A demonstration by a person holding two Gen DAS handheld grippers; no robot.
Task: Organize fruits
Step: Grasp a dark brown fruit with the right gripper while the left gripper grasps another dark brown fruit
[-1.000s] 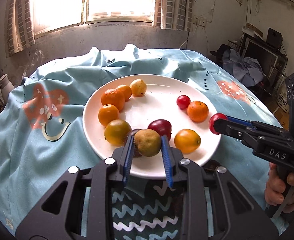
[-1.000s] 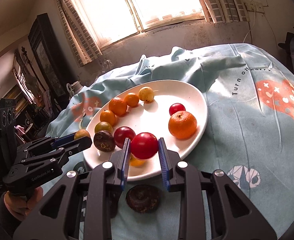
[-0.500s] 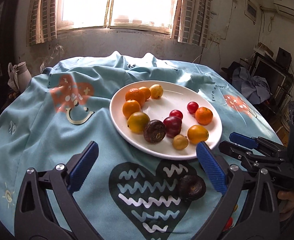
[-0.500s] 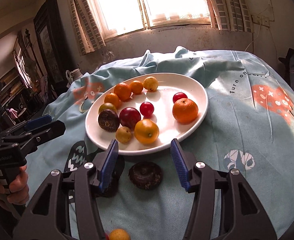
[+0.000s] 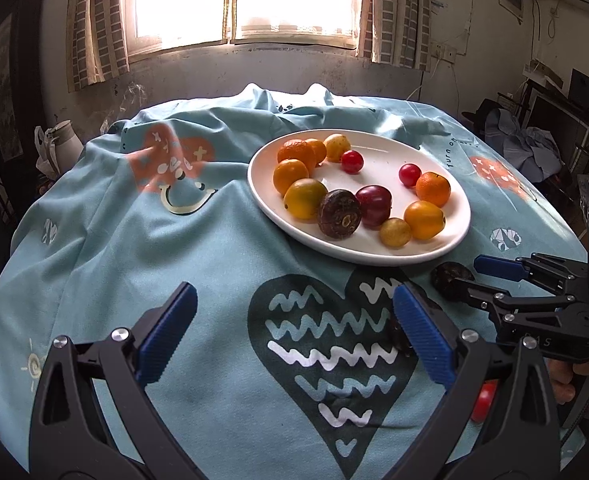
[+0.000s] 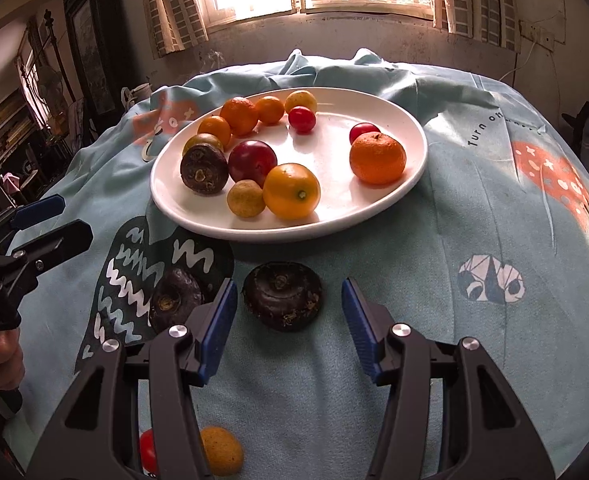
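Note:
A white plate (image 5: 460,216) (image 6: 414,132) on the blue cloth holds several oranges, small yellow fruits, red fruits and one dark brown fruit (image 5: 340,213) (image 6: 204,170). My left gripper (image 5: 294,332) is open and empty over the cloth's dark heart print, short of the plate. My right gripper (image 6: 290,316) is open, its jaws on either side of a dark brown fruit (image 6: 281,295) lying on the cloth; it also shows in the left wrist view (image 5: 494,276). A second dark fruit (image 6: 176,298) lies to its left. A small yellow fruit (image 6: 220,450) and a red one (image 6: 147,450) lie near the front edge.
The blue cloth (image 5: 134,248) covers a round table and bunches into folds at the back by the wall under the window. A white jug (image 5: 64,142) stands beyond the left edge. Cluttered furniture stands at the right (image 5: 550,128).
Both grippers let go of their fruits on the plate, opened and drew back toward the front edge. The right gripper now straddles a dark fruit on the cloth.

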